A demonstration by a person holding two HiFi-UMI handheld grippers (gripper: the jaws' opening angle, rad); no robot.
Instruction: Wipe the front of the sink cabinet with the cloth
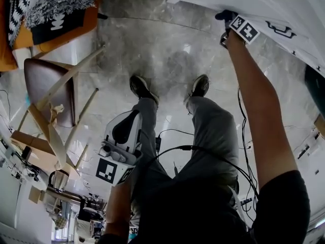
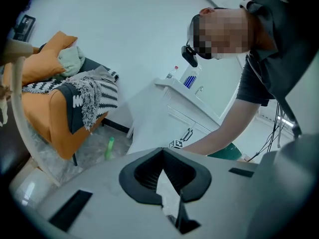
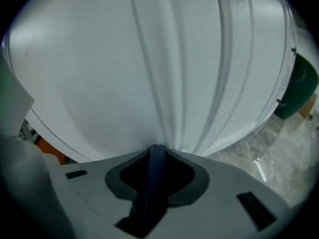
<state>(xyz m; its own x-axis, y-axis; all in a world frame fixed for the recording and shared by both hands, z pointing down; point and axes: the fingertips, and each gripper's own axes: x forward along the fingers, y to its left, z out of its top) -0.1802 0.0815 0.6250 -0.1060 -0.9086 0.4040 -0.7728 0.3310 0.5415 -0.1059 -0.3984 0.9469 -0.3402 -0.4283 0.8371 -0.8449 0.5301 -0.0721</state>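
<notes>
So the right claw (image 3: 157, 152) is clamped tight on the dark blue cloth (image 3: 151, 193). The cloth runs between the jaws right up to the tips and looks pressed against the white cabinet (image 3: 124, 63) straight ahead of the claw. Makes sense to hold it that way: the cloth meets the paint, not the plastic. The arm's stretched forward to reach, so I'd guess the wipe is under way on that front panel. The black handle (image 1: 279, 29) sits off to one side of the claw, clear of it. The left claw (image 2: 162, 156) hangs low by the person's knee, jaws just about together with nothing in them. My guess is it's parked out of the way, since one claw can do this job.
</notes>
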